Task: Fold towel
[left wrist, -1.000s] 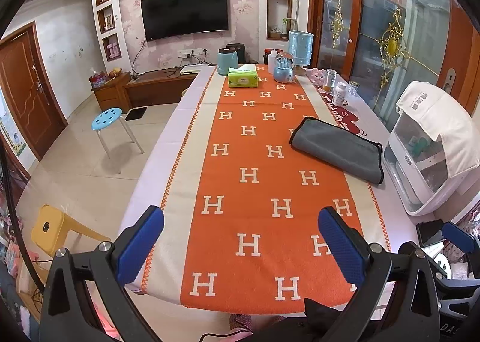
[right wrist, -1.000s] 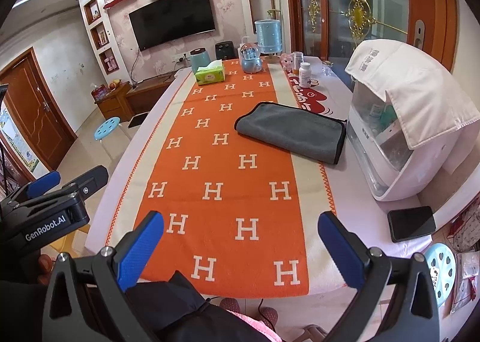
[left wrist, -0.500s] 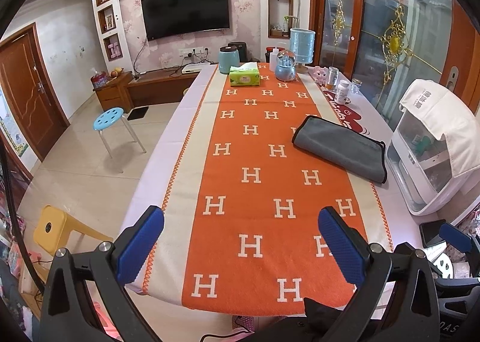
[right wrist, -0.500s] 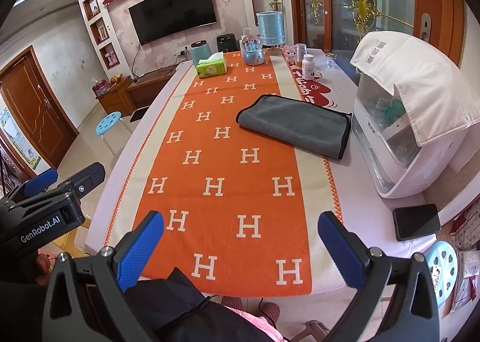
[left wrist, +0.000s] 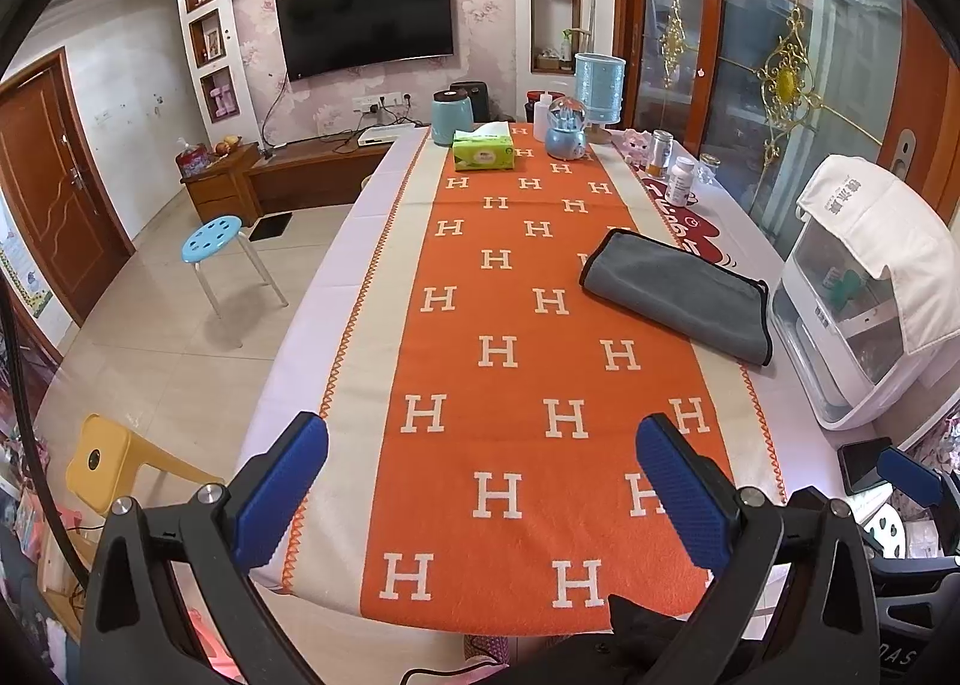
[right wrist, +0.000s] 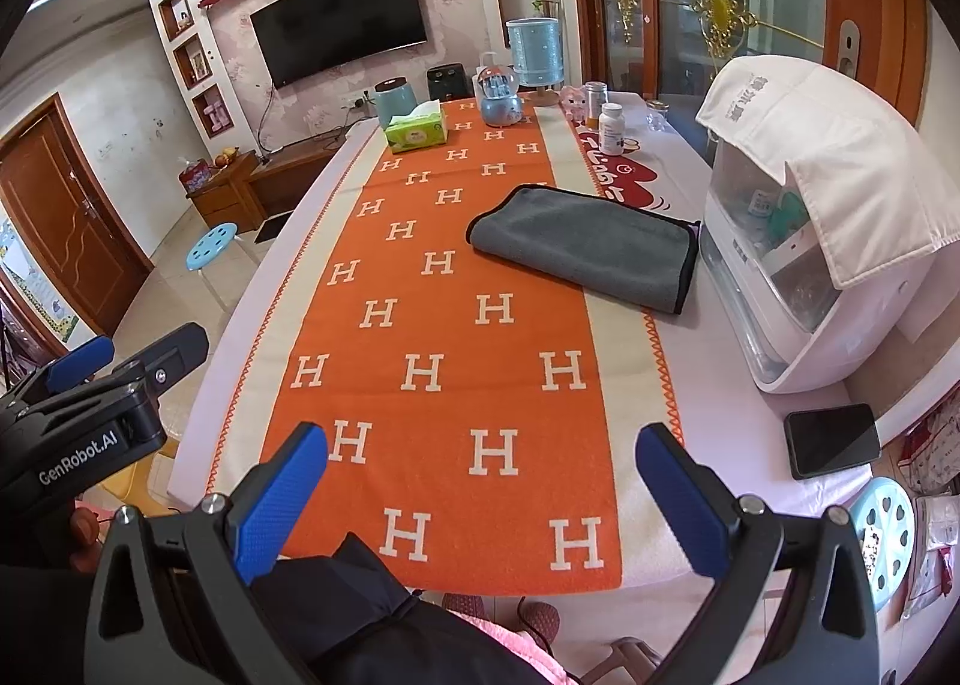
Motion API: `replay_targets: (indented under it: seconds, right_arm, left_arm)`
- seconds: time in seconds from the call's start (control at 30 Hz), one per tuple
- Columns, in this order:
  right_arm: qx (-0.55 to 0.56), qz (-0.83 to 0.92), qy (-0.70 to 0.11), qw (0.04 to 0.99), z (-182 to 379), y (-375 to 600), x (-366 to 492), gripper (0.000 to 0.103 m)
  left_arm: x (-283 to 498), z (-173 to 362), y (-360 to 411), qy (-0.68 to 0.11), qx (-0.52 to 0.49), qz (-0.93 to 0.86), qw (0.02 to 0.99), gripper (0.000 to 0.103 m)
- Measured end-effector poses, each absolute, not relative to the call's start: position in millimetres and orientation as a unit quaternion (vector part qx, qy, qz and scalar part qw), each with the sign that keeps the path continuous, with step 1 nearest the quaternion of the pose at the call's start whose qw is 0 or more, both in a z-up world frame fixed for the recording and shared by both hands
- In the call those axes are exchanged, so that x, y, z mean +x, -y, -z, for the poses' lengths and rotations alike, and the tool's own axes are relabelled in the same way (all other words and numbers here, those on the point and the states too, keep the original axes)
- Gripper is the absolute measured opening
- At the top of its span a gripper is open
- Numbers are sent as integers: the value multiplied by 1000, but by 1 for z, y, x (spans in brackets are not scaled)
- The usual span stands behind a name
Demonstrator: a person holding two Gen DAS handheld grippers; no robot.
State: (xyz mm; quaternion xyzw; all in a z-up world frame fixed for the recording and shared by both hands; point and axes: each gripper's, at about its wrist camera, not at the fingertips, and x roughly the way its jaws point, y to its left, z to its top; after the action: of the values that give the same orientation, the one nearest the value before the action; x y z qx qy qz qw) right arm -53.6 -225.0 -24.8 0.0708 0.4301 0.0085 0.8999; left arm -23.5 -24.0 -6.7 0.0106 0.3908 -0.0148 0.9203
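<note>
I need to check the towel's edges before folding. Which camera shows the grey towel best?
The right wrist view: the grey towel lies nearer the centre, its black-trimmed end clear. The left wrist view shows it whole too, but further to the side and more slanted.

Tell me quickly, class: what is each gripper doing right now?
Left gripper: open, holding nothing, above the near end of the table.
Right gripper: open, holding nothing, short of the gray towel.
</note>
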Motion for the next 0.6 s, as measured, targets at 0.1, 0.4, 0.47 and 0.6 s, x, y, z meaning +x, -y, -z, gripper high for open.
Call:
replay_targets:
  seconds: [0.1,0.4,0.47,0.6]
  right_arm:
    - [71,-8,-434,898,26,225,-53,103]
    - [72,-7,-438,896,28,225,-51,103]
    - [72,-7,-438,896,28,225,-50,103]
    - [72,-7,-441,895,30,223,-50,103]
  left_arm:
    - [-23,6,25,-391,11,14,920,102]
    - [-23,6,26,-391,11,14,920,102]
    - [-23,6,26,-392,11,14,920,102]
    - [-21,9,24,-393,10,13,919,102]
